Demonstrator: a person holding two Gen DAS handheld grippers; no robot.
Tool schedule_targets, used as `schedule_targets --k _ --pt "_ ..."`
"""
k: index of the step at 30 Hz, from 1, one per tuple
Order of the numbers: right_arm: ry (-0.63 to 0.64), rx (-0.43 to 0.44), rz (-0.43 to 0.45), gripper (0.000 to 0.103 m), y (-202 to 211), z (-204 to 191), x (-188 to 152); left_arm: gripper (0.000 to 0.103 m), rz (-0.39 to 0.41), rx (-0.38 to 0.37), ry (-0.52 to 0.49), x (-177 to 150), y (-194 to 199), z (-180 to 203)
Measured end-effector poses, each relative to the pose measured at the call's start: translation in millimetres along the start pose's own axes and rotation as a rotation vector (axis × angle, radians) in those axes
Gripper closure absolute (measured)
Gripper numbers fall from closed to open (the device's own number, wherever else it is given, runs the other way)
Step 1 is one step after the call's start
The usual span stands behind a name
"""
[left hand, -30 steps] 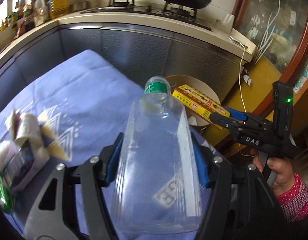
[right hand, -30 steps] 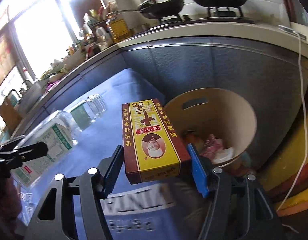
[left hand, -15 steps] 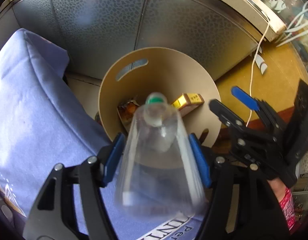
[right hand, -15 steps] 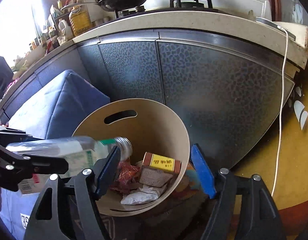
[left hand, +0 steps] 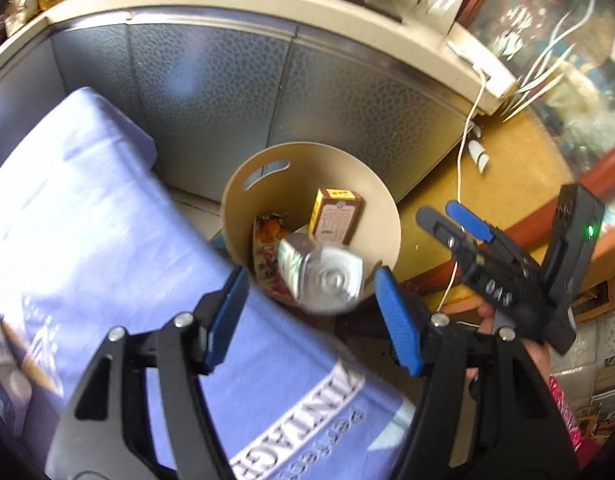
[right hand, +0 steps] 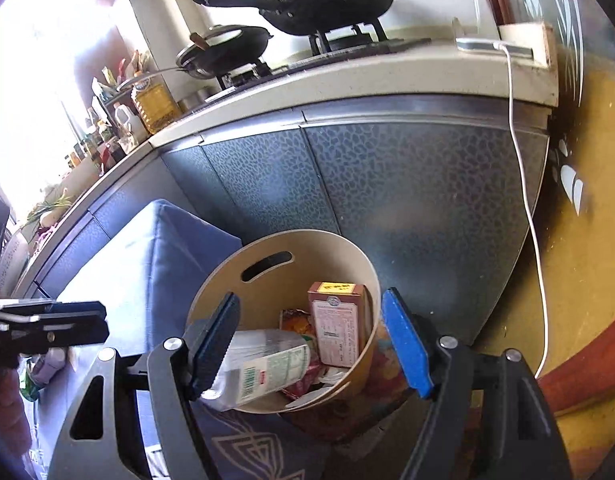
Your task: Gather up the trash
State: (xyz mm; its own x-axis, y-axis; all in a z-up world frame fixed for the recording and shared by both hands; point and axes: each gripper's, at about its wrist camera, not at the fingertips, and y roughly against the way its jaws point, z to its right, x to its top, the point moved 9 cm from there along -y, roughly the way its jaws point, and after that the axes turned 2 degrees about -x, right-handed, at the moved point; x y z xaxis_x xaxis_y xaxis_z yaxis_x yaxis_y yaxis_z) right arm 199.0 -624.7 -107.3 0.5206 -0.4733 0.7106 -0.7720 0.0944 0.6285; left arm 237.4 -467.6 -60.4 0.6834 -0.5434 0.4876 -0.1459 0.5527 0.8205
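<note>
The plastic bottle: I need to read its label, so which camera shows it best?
The right wrist view: the plastic bottle lies on its side in the bin, label facing the camera. The left wrist view shows only its blurred base, end-on.

Black gripper [left hand: 311, 300] frames — blue-padded jaws, silver screws, red sleeve [left hand: 563, 412].

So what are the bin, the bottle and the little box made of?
Bin: looks like thin bent wood or board, matte tan, with a cut handle slot.
Bottle: clear plastic; you can see through it, with a printed label.
Box: cardboard, printed brown and yellow, with folded edges.
</note>
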Motion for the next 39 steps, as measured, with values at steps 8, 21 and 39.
schedule_targets --k 8,21,39 --pt "0.095 0.143 0.019 0.03 27 -94 -1 0.039 0.157 0.102 0.091 -72 88 -64" --pt "0.197 0.415 -0.264 0.03 -4 -274 -92 0.037 0.308 0.277 0.48 -250 207 -240" --pt "0.188 0.548 -0.535 0.05 -54 -400 -148 0.033 0.436 0.374 0.771 -270 261 -407"
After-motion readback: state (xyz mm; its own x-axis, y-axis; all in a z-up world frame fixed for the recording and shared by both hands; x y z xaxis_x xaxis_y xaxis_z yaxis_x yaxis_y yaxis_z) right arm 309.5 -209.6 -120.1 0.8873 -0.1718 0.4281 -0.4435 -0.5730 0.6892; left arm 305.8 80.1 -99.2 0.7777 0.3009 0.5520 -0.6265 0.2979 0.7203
